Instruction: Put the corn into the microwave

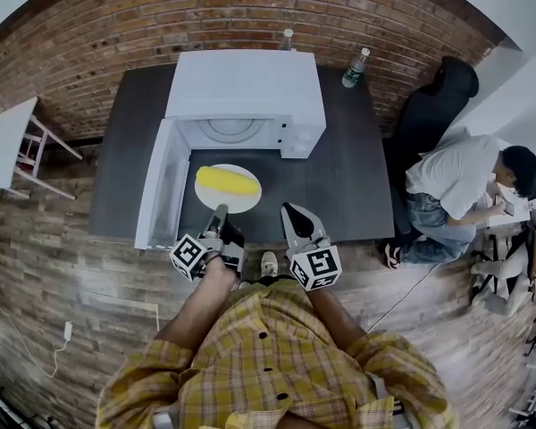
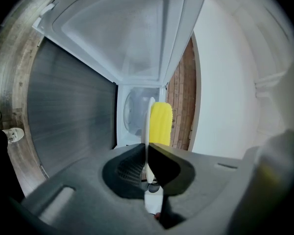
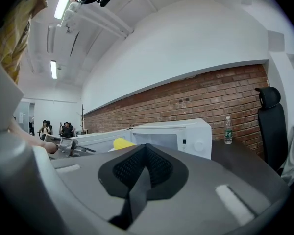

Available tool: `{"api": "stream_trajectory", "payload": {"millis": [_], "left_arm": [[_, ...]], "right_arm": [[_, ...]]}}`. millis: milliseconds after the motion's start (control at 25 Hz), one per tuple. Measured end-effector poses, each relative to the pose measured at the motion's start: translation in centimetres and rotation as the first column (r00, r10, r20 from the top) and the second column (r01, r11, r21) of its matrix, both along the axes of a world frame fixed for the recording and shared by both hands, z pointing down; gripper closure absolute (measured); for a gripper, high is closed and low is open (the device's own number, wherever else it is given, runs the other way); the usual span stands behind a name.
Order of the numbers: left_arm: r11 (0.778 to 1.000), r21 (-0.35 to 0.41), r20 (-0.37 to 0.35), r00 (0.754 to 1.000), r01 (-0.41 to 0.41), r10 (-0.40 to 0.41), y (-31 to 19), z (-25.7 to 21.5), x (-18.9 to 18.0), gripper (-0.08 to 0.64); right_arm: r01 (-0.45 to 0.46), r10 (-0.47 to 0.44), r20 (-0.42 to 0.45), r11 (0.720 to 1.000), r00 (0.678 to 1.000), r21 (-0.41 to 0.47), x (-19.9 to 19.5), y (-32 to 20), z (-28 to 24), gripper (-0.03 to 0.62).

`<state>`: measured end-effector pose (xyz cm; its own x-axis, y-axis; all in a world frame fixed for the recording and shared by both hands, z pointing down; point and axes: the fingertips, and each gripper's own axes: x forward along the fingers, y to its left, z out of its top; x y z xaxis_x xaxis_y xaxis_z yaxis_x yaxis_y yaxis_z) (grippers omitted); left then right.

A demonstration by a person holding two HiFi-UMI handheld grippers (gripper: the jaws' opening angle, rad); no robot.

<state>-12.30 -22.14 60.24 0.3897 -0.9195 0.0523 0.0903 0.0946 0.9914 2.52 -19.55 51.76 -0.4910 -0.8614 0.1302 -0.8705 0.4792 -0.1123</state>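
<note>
The corn (image 1: 226,180) lies across a white plate (image 1: 243,204), outside the microwave (image 1: 250,83) and at 6 o'clock from its open cavity in the head view. The plate is over the dark worktop (image 1: 348,181); whether it rests there or is lifted clear cannot be told. The left gripper (image 1: 217,214) meets the plate at its 6 o'clock rim, and in the left gripper view its fingers pinch that thin rim edge-on, with the corn just past them and the cavity beyond. The right gripper (image 1: 291,211) sits at about 4 o'clock from the plate, just off its edge; its fingers are pressed together with nothing between them. The microwave door (image 1: 161,186) stands swung open at 9 o'clock of the plate, running down toward the worktop's near edge. One bottle (image 1: 355,68) stands at 2 o'clock of the microwave, and another (image 1: 287,39) behind it at 12 o'clock, by the brick wall (image 1: 98,43). At 3 o'clock, off the worktop, a person (image 1: 456,181) in a white top sits bent over, beside a black chair (image 1: 433,96).
</note>
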Motion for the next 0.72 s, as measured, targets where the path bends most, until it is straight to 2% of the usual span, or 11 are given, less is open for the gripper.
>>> {"api": "stream_trajectory", "payload": {"millis": [160, 440, 640, 720], "left_arm": [[0.999, -0.017, 0.058, 0.998, 0.027, -0.026, -1.6, 1.5, -0.1, 0.546], [0.997, -0.012, 0.088, 0.994, 0.070, -0.069, -4.4, 2.7, -0.1, 0.546], [0.996, 0.012, 0.073, 0.993, 0.088, -0.088, -6.7, 2.9, 0.1, 0.546], [0.996, 0.003, 0.088, 0.992, 0.092, -0.092, -7.3, 3.5, 0.2, 0.546]], "right_arm": [[0.015, -0.015, 0.004, 1.000, 1.000, -0.001, 0.1, -0.9, 0.1, 0.594], [0.053, -0.053, 0.000, 0.999, 0.999, 0.005, -0.2, -1.9, 0.3, 0.594], [0.062, -0.062, -0.004, 0.998, 0.998, -0.002, 0.1, -2.4, 0.4, 0.594], [0.067, -0.067, -0.010, 0.998, 0.998, -0.002, 0.2, -2.6, 0.5, 0.594]]}}
